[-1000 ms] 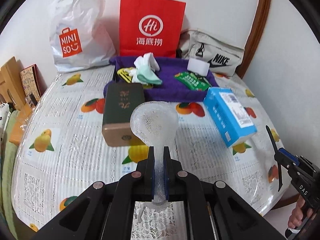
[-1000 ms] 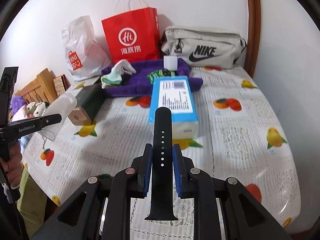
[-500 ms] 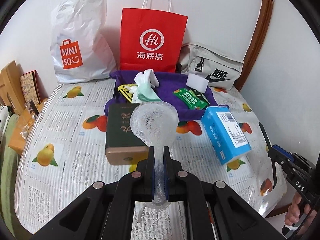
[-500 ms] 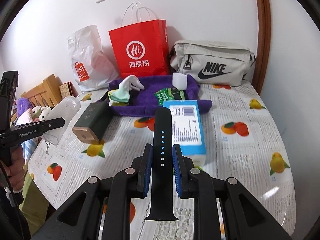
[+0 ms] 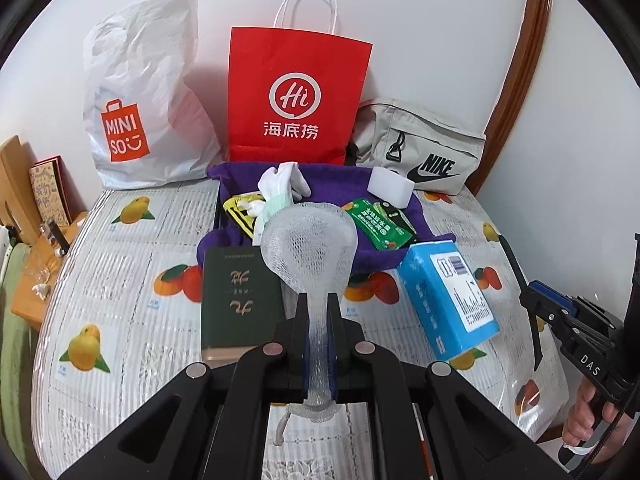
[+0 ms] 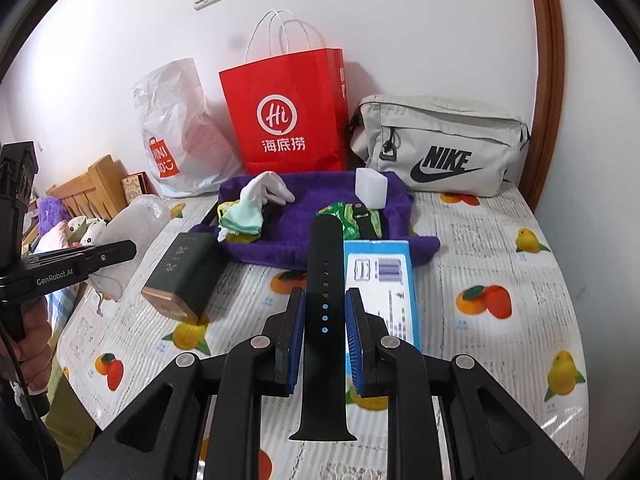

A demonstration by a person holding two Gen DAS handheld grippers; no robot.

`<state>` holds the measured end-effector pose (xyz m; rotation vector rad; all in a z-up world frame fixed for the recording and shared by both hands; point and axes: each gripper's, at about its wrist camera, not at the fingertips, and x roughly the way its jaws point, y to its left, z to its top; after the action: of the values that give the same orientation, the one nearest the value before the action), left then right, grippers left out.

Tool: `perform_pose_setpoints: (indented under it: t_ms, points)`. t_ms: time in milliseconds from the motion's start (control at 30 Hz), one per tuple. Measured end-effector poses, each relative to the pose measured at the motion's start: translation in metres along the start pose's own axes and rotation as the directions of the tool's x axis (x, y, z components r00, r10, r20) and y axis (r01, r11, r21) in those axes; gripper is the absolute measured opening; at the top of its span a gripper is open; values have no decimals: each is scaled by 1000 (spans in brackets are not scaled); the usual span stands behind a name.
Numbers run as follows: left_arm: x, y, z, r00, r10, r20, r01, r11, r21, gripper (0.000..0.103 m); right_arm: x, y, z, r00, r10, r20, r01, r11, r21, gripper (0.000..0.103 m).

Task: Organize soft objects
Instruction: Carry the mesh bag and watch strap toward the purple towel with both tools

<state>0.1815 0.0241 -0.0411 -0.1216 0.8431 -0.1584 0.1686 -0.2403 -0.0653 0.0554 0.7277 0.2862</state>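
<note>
- The left hand-held gripper (image 5: pixel 318 334) is pinching the narrow neck of a clear mesh pouch (image 5: pixel 309 250), so the rounded net end stands up ahead of its fingers; gripping the neck likely keeps the floppy net from sagging.
- The right hand-held gripper (image 6: pixel 324 330) holds a black watch strap (image 6: pixel 323 312) between its blue pads (image 6: pixel 297 340); the strap lies along the fingers and sticks out at both ends. The pads sit just beside the strap's edges, and I cannot tell how firmly they press.
- Both items hang above the worktop (image 6: pixel 496 248), on the near side of the purple towel (image 6: pixel 320 196), not yet set down.
- The purple towel looks like the gathering place: on it lie white and mint gloves (image 6: pixel 256 200), a green packet (image 5: pixel 380 226), a white block (image 6: pixel 370 188) and a yellow item (image 5: pixel 240 210).
- A dark green box (image 5: pixel 236 300) touches the towel's near left edge; a blue carton (image 5: pixel 446 296) rests against its near right corner.
- Behind the towel, against the wall, stand a white Miniso bag (image 5: pixel 140 96), a red paper bag (image 5: pixel 296 96) and a grey Nike bag (image 6: pixel 440 144).
- The pouch is translucent, finely netted and limp, with a drawcord trailing below the fingers. The strap is matte, flexible, with a row of holes.
- My guess is that both pieces are headed for the towel.
</note>
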Motion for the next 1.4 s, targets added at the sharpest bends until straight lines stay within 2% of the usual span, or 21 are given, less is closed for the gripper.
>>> perform_pose_setpoints:
  t_ms: [833,1400]
  points:
    - [31,1,46,1000,3,6,-3,1000,18,7,41,-2,48,999,46,20,-46,999,-9,20]
    - [55,16,71,1000,22,17,-22,1000,7,7,70,-9,67,999,36,16,-36,999,-16,20]
